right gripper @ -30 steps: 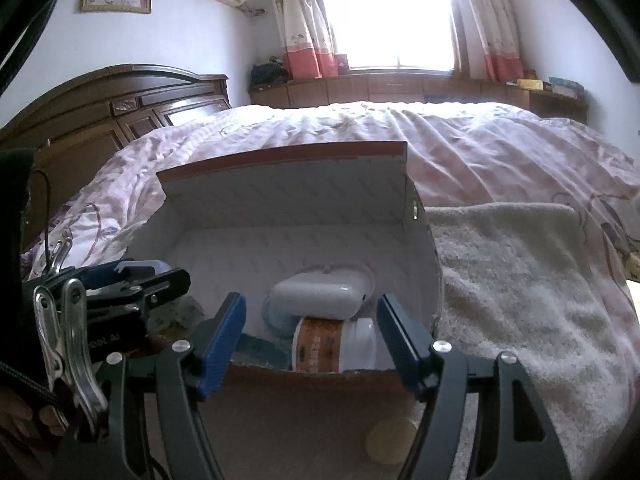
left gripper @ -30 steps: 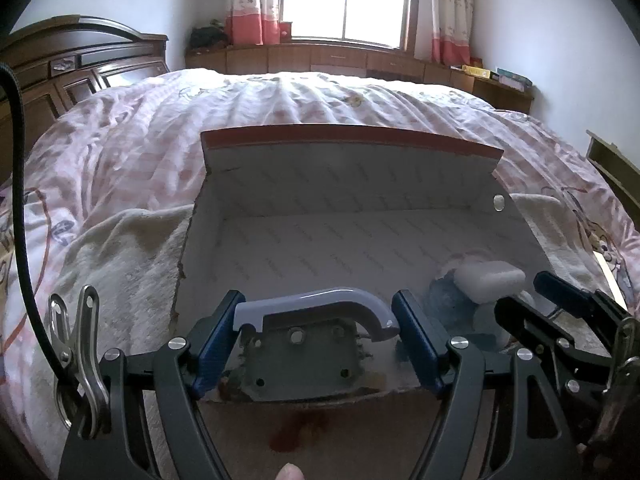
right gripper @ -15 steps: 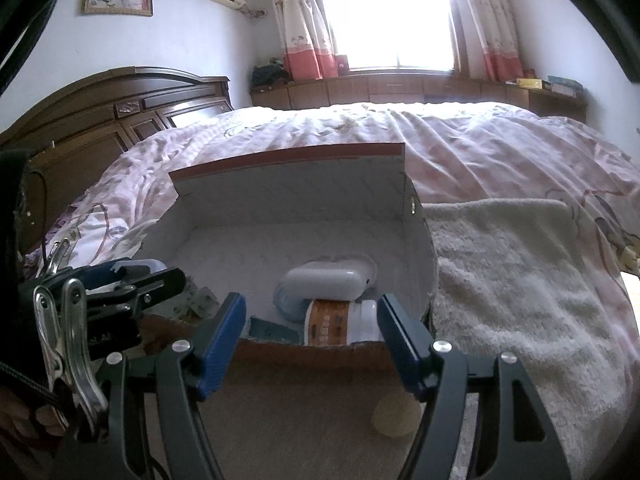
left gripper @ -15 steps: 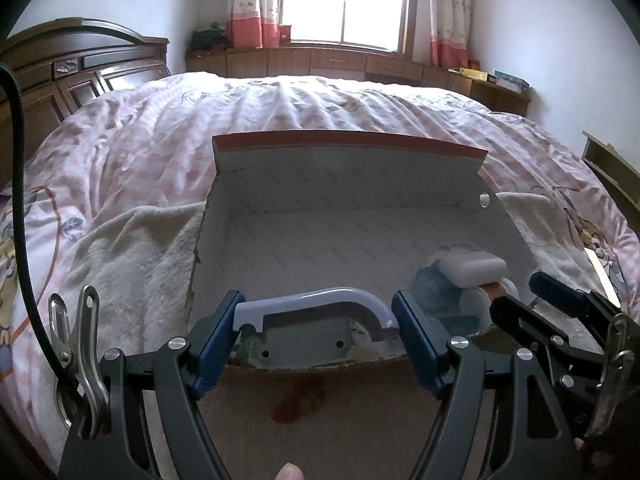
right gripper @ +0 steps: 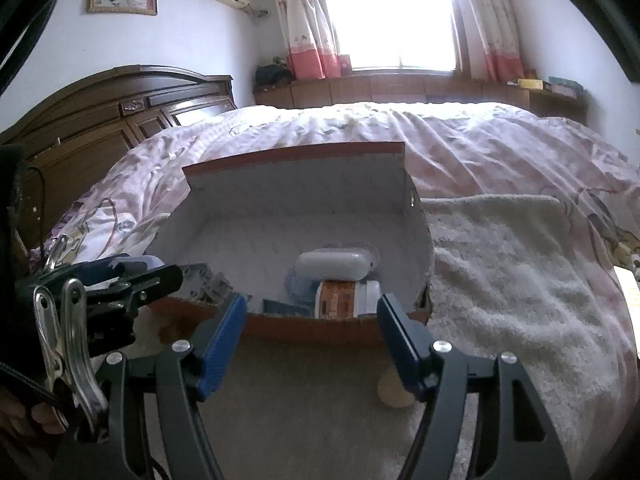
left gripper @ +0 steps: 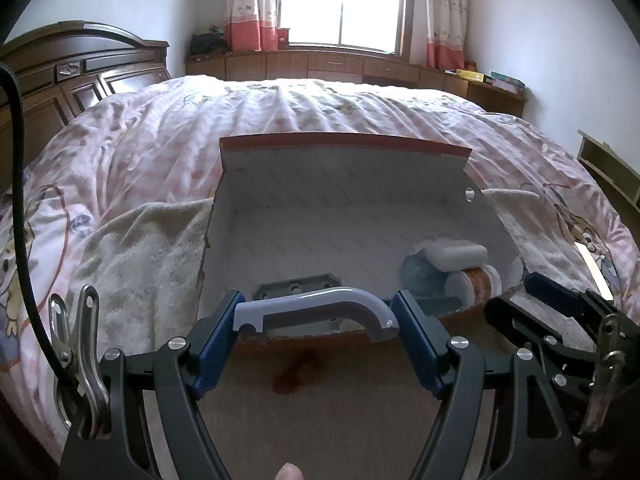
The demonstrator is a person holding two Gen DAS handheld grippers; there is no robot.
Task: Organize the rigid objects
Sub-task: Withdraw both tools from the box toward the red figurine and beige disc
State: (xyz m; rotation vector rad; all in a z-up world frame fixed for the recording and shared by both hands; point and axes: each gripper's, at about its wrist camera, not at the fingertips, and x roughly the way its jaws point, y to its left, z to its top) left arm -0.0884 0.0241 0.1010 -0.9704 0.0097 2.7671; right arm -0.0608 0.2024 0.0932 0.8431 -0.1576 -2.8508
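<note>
An open white cardboard box (left gripper: 344, 184) with a red rim lies on the bed. My left gripper (left gripper: 316, 332) is shut on a grey curved handle (left gripper: 312, 306), held level just before the box's front edge. A grey metal plate (left gripper: 296, 289) lies inside behind it. At the box's right end sit a white case (left gripper: 456, 254), a white bottle with an orange label (left gripper: 476, 282) and a blue round item (left gripper: 416, 276). My right gripper (right gripper: 312, 320) stands open and empty in front of the box (right gripper: 296, 184), facing the case (right gripper: 336, 264) and bottle (right gripper: 346, 298).
The box rests on a cream towel (right gripper: 500, 264) spread over a pink quilt (left gripper: 160, 140). A brown mat (left gripper: 320, 412) with a red stain lies in front. A small round cream object (right gripper: 394, 394) sits near my right fingers. A dark wooden headboard (right gripper: 100, 120) stands at left.
Both grippers have drawn back from the box, which now looks smaller and farther. The handle came back with my left gripper, while the grey plate stayed in the box.
</note>
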